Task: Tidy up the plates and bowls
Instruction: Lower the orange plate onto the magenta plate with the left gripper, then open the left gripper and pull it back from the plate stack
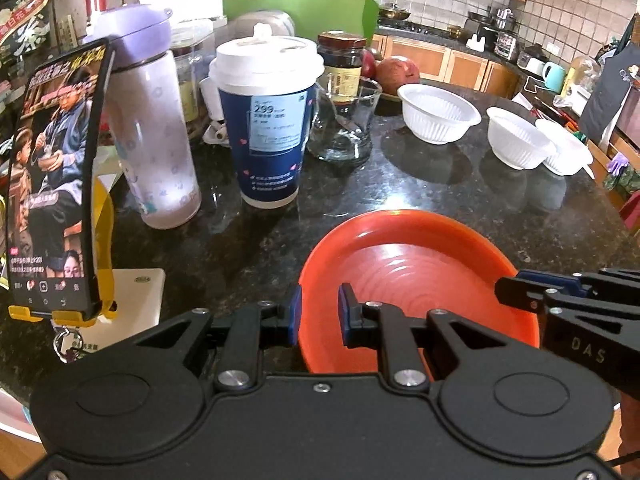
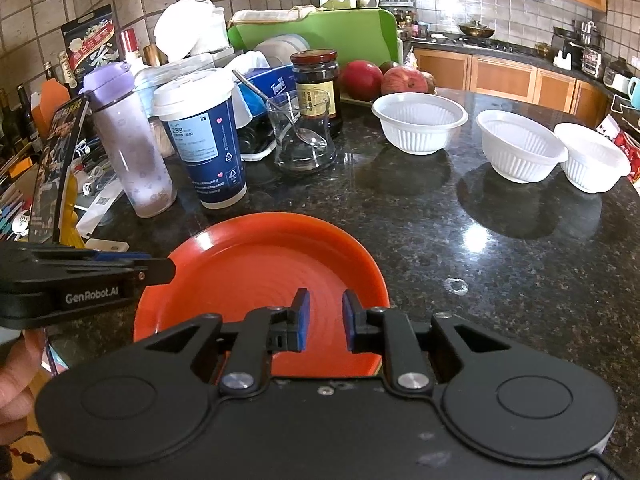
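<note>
— What are we seeing at the left gripper (image 1: 319, 314)?

— We are looking along its two blue-padded fingers (image 1: 295, 312), which are standing apart on either side of the near-left rim of the orange plate (image 1: 400, 276). One finger is outside the rim and one inside, with a gap on both sides, so we are calling it released, not clamped.

— And the right gripper (image 2: 323, 318)?

— We are seeing it parted too, hanging over the near-right part of the same plate and grasping nothing. In the left view its tip is sitting at the plate's right rim.

— Where is the plate lying?

— It is resting flat on the dark stone table (image 2: 500, 264), at the near edge.

— Further out?

— We are finding three white bowls (image 2: 418, 120) (image 2: 520, 148) (image 2: 592, 156) in a row at the right, well apart from the plate. To the left a blue paper cup (image 1: 266, 120), a purple bottle (image 1: 148, 120) and a glass (image 1: 344, 120) holding a spoon are standing upright.
</note>
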A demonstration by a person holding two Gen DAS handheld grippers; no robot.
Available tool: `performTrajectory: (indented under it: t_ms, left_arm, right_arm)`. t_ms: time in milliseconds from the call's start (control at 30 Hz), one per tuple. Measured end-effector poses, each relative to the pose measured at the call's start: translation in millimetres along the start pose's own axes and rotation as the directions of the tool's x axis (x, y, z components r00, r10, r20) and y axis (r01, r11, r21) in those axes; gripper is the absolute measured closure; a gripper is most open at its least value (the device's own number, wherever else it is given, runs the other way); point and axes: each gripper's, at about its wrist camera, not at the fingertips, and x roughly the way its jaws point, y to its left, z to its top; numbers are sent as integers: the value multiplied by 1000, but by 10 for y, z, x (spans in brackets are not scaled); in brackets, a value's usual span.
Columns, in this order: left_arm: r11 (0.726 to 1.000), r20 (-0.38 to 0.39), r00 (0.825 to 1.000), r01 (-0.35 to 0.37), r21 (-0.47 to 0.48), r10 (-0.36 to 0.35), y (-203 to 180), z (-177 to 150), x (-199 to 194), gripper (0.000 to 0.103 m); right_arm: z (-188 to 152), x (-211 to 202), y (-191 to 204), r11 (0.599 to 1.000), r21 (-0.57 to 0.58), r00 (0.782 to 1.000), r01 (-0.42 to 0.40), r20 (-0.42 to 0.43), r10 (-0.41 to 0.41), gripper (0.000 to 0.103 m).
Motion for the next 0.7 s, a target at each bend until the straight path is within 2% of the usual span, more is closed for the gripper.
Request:
performTrajectory:
  t_ms: [67, 367, 700]
  left_arm:
    - [1000, 4, 1000, 10, 4, -10, -45, 14, -2, 78]
    - [1000, -1, 1000, 5, 29, -5, -444, 69, 54, 77]
    - [998, 17, 1000, -19, 55, 18, -1246, 193, 103, 76]
  right_arm:
    - [-3, -13, -22, 1000, 2, 1000, 2, 1, -2, 79]
    - [-63, -147, -374, 1000, 31, 1000, -7, 16, 6, 78]
    - [-65, -396, -1201, 999, 41, 999, -14, 44, 12, 74]
